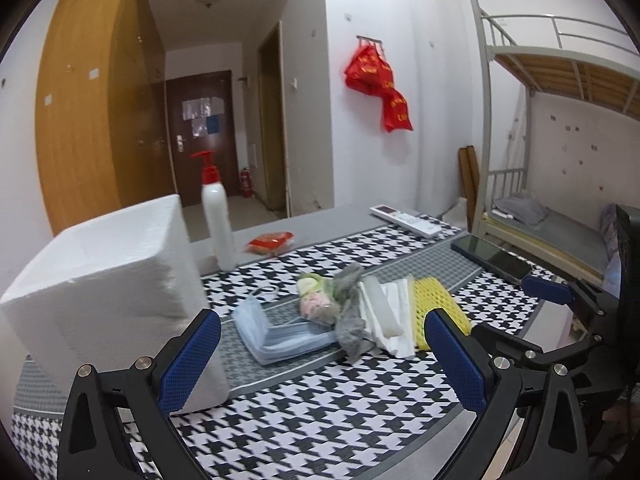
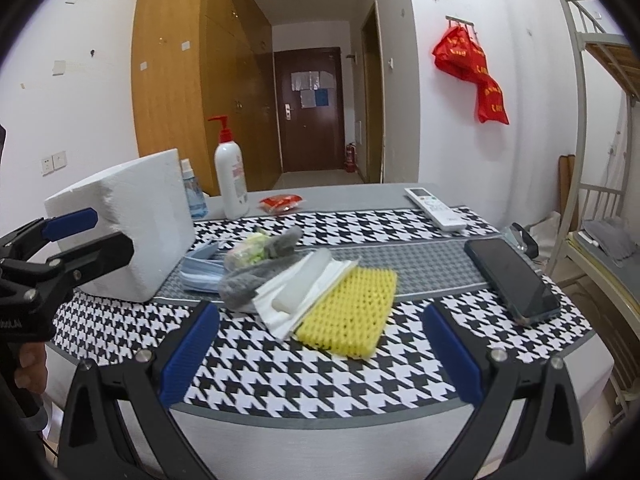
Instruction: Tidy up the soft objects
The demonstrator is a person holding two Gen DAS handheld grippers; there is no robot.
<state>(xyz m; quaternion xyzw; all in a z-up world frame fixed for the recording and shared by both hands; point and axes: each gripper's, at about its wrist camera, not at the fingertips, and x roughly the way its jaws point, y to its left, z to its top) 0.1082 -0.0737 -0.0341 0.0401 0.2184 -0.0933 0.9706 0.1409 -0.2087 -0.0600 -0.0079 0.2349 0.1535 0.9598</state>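
A pile of soft things lies mid-table on the houndstooth cloth (image 1: 320, 420): stacked blue face masks (image 1: 280, 336) (image 2: 202, 270), a grey sock (image 1: 352, 320) (image 2: 244, 284), a small flowered bundle (image 1: 316, 300) (image 2: 248, 250), white foam and tissue sheets (image 1: 388, 312) (image 2: 304, 284), and a yellow foam net (image 1: 438, 312) (image 2: 352, 312). A white foam box (image 1: 108, 280) (image 2: 128, 220) stands left of the pile. My left gripper (image 1: 323, 344) (image 2: 96, 232) hovers open in front of the masks, beside the box. My right gripper (image 2: 320, 320) (image 1: 532, 312) is open, short of the yellow net.
A red-pump lotion bottle (image 1: 218, 220) (image 2: 231, 176), a blue spray bottle (image 2: 194, 196) and a red packet (image 1: 270, 242) stand at the back. A white remote (image 1: 404, 220) and a black phone (image 2: 512, 276) lie at right. A bunk bed (image 1: 560, 120) is beyond the table.
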